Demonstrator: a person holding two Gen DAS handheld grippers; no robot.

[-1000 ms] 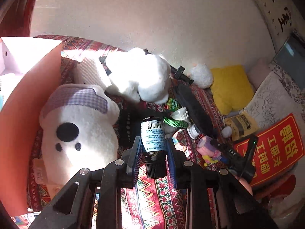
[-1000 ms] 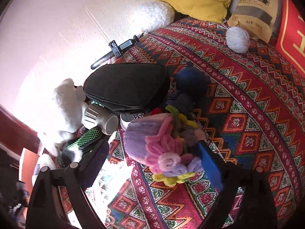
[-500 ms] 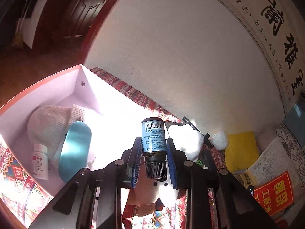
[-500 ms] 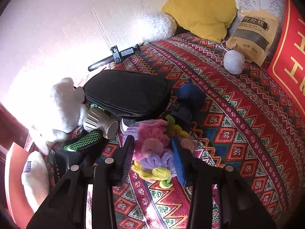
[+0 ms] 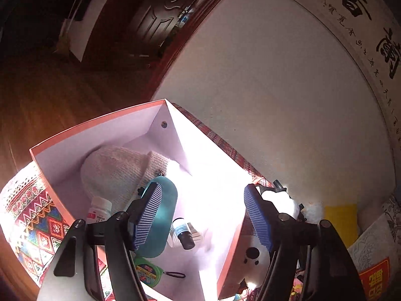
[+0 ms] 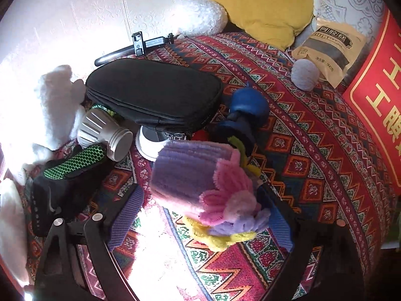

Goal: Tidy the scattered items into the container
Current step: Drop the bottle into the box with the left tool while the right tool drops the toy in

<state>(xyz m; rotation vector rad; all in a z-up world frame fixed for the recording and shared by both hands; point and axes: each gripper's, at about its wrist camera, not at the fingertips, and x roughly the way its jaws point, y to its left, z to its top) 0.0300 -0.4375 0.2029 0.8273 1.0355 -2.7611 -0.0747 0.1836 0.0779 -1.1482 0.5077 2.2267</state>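
Note:
My left gripper (image 5: 203, 215) is open and empty above the orange box with a white inside (image 5: 105, 135). The small dark bottle with a blue label (image 5: 183, 232) lies inside the box below the jaws, beside a teal case (image 5: 160, 215), a knit hat (image 5: 117, 170), a white pill bottle (image 5: 99, 209) and a green tape measure (image 5: 146, 269). My right gripper (image 6: 200, 215) is open, its jaws on either side of a purple, pink and yellow pipe-cleaner flower bundle (image 6: 200, 188) on the patterned cloth. The bundle rests against the right pad.
On the patterned cloth (image 6: 313, 150) lie a black pouch (image 6: 155, 92), a blue dumbbell (image 6: 245, 115), a silver cap (image 6: 105, 135), a green-and-black glove (image 6: 67, 173), a white plush (image 6: 50, 107), a yarn ball (image 6: 304, 74), a snack bag (image 6: 330, 47) and a yellow cushion (image 6: 265, 5).
My left gripper has opened and dropped the blue-label bottle into the box. My right gripper was closed around the flower bundle half a second ago and its jaws now stand wide apart.

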